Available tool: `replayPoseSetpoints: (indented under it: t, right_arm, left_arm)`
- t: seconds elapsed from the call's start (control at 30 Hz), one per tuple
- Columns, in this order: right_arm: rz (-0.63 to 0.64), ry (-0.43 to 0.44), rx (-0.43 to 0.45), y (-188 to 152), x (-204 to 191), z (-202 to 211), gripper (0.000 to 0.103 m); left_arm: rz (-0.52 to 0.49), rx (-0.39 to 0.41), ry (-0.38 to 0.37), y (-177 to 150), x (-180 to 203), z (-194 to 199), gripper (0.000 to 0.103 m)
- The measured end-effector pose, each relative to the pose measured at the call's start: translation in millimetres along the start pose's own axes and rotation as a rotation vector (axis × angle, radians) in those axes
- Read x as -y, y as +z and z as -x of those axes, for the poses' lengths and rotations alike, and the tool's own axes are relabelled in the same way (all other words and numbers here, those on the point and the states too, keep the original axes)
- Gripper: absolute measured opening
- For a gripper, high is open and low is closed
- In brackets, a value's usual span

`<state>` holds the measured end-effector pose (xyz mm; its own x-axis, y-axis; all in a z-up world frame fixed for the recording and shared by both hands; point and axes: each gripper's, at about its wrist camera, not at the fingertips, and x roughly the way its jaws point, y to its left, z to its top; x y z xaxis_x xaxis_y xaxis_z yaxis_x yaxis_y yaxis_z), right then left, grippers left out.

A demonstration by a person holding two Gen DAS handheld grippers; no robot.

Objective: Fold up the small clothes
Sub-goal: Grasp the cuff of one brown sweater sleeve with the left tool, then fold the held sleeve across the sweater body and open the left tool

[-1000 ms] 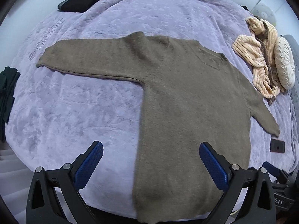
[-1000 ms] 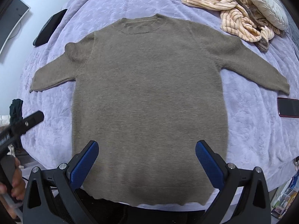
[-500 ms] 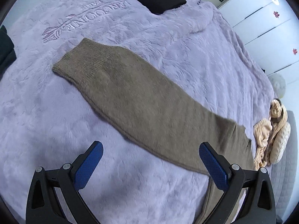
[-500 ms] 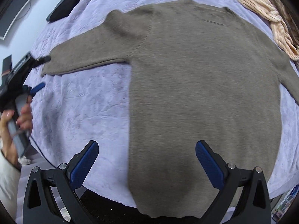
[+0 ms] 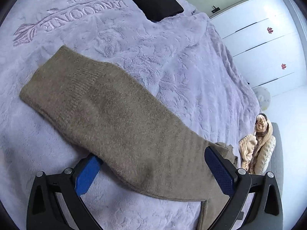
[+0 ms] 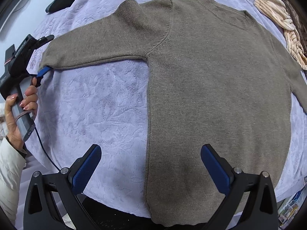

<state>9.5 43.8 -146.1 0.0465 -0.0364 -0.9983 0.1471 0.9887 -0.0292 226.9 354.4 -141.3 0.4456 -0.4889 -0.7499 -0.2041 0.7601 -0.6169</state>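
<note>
An olive-brown knit sweater (image 6: 211,76) lies flat on a lilac plush blanket (image 6: 96,105), neck away from me. Its left sleeve (image 5: 115,118) stretches out to the side, ribbed cuff (image 5: 63,84) at the far end. My left gripper (image 5: 151,172) is open, low over that sleeve, its fingers straddling the sleeve's width; the left pad (image 5: 86,172) is partly tucked under the sleeve's edge. It also shows in the right wrist view (image 6: 43,57) at the cuff. My right gripper (image 6: 151,164) is open above the sweater's lower left side seam.
A black cushion (image 5: 153,2) lies at the blanket's far edge. A striped beige garment (image 6: 282,25) and a cream pillow (image 5: 266,157) lie beyond the sweater's right shoulder. White cupboards (image 5: 259,44) stand behind the bed. The bed's near edge runs just under my right gripper.
My left gripper has swung left to the sleeve and dropped low over it near the cuff. My right gripper has shifted left towards the sweater's left side seam.
</note>
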Motion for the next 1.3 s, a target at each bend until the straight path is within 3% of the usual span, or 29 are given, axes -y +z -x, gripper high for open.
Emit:
replayPoseSetpoints:
  t: [0.1,0.17,0.3,0.33,0.4,0.57,0.77,0.9,1.07,1.2,1.3]
  right_arm:
    - [-0.003,-0.001,-0.002,0,-1,0,0.103]
    - [-0.003,-0.003,0.002,-1,-2,1,0.103]
    - [-0.014,-0.006,0.015,-4,5,6,0.103]
    - [-0.021,-0.003,0.017,-4,9,7,0.103]
    - [-0.033,0.006,0.023,-5,18,10,0.103]
    - [-0.050,0.025,0.040,-6,44,16,0.103]
    - [-0.074,0.048,0.068,-7,94,27,0.103]
    - [-0.116,0.044,0.103,-8,147,40,0.103]
    - [-0.216,0.027,0.124,-16,226,47,0.103]
    - [-0.278,-0.003,0.118,-29,280,43,0.103]
    - [-0.328,-0.009,0.096,-38,310,32,0.103]
  left_arm:
    - [0.054,-0.020,0.058,5,-9,-18,0.103]
    - [0.082,-0.008,0.075,4,-13,-19,0.092]
    - [0.030,0.005,0.177,3,-7,-16,0.050]
    - [0.000,0.014,0.180,2,-3,-14,0.032]
    - [-0.039,0.029,0.134,1,4,-6,0.014]
    - [-0.135,0.112,0.084,-9,57,25,0.014]
    - [-0.352,0.133,0.000,-56,183,22,0.014]
    - [-0.512,0.070,-0.044,-113,270,-18,0.014]
    - [-0.632,-0.034,-0.066,-184,350,-91,0.014]
    - [-0.697,-0.114,0.008,-243,382,-158,0.014]
    - [-0.718,-0.202,0.095,-273,384,-200,0.014]
